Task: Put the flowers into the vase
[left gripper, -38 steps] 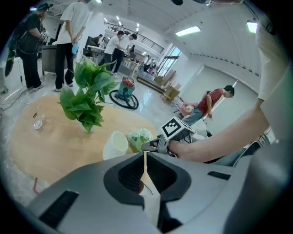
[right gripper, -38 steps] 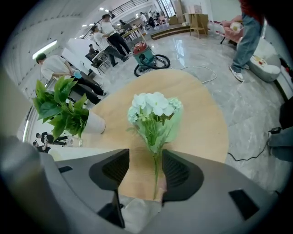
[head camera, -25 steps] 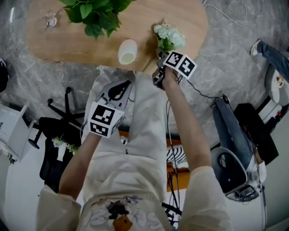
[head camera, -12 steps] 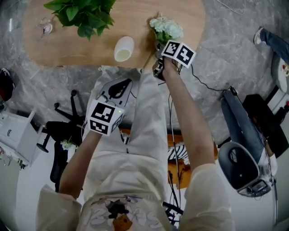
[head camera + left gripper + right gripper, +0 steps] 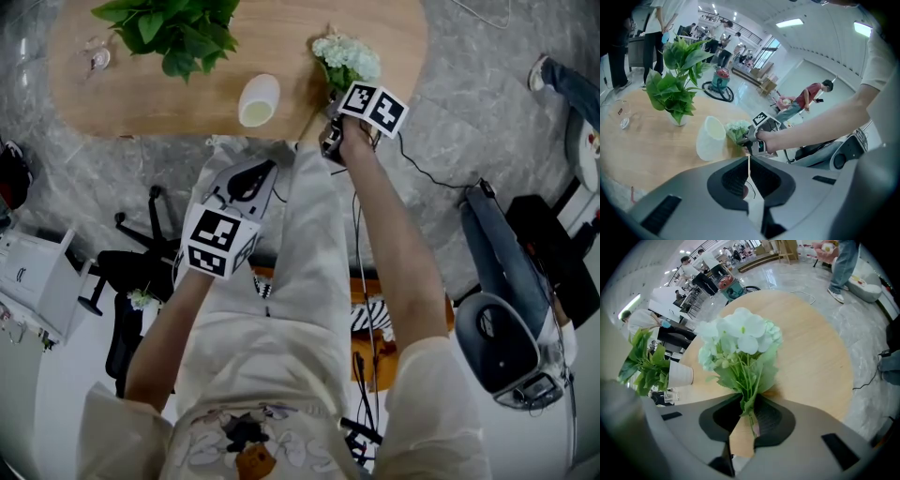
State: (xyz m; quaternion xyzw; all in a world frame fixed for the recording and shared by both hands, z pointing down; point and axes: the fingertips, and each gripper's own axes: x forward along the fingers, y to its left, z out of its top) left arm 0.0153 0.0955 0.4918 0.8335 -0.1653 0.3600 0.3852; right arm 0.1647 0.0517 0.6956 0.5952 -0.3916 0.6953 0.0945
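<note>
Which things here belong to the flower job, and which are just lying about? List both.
Job: flowers; right gripper, whose jaws have just been closing on the stems; white vase; table.
Lying about: potted plant; glass; office chair.

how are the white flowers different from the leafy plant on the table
The flowers carry pale white blooms; the plant is all green leaves. The flowers are gripped by the stems in the right gripper, whose jaws have just been closing on them; the plant stands untouched in its pot. In the head view the flowers are over the table's right part, the plant on its left. Both have green leaves.
</note>
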